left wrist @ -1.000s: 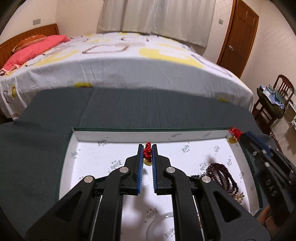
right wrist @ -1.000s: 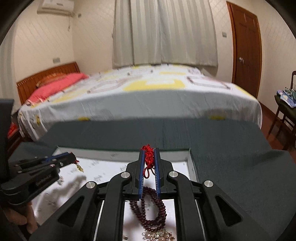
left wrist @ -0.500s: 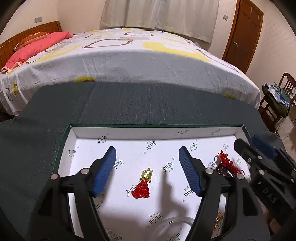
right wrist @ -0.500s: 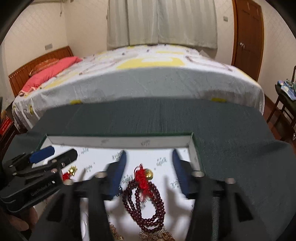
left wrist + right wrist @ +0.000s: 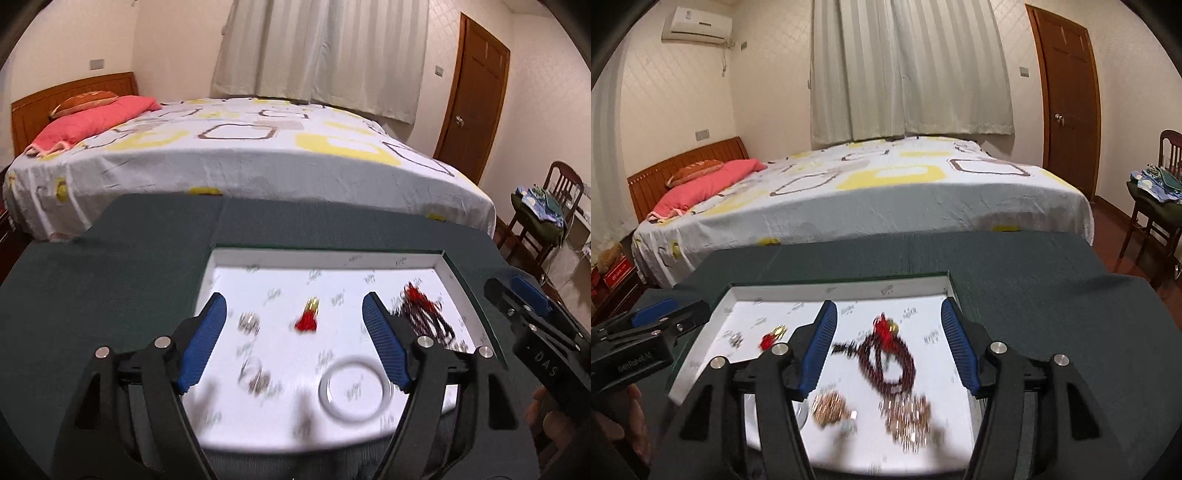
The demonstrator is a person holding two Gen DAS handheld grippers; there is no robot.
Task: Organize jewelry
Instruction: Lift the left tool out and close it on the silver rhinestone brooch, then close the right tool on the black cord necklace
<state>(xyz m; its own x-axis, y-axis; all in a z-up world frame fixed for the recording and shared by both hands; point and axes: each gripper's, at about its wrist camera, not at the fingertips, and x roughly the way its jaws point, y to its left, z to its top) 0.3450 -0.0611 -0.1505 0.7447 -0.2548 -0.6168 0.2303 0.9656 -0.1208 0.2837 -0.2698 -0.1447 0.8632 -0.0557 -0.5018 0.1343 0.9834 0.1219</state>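
Two open tools, right tool [image 5: 546,332] lettered "DAS"

Table [image 5: 110,280], draped in dark green cloth [image 5: 1052,295], set just before a bed. Directly on the cloth: one shallow white tray [image 5: 325,256], dark-edged, lined with white paper bearing small printed marks. Within the tray, lying loose and apart: small gold charm with red tassel [image 5: 307,320]; dark red bead strand with red knot [image 5: 886,354], toward the right wall; pale bangle [image 5: 355,390], flat, near the front; several small metallic pieces [image 5: 908,415], blurred, kind uncertain.
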